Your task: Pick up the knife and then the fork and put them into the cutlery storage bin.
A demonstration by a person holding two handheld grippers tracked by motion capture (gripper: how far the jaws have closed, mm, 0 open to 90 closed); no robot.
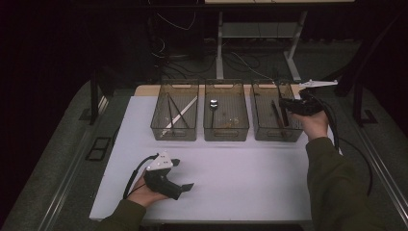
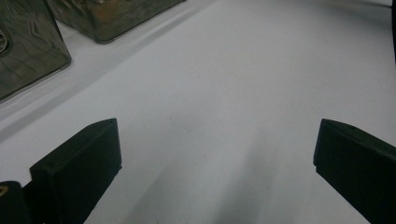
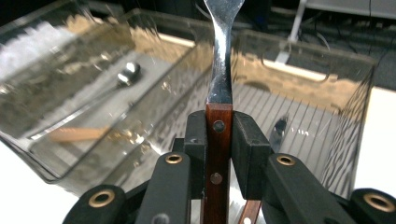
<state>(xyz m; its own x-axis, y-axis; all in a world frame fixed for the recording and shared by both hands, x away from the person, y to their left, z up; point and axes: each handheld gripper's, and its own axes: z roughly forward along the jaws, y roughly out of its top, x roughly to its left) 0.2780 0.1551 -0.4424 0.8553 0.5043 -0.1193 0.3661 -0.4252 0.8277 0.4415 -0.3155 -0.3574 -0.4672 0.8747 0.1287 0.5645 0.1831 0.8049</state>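
So, right gripper (image 3: 219,140): clamped on wooden-handled utensil (image 3: 219,70), probably a fork, over far-right bin (image 1: 275,130)
Left gripper (image 1: 185,173): wide open, empty
Left: drop it in

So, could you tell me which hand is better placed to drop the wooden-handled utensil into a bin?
The right. The right gripper is already shut on the utensil and sits over the right-hand bin. The left gripper lies open and empty on the white table, well short of the bins.
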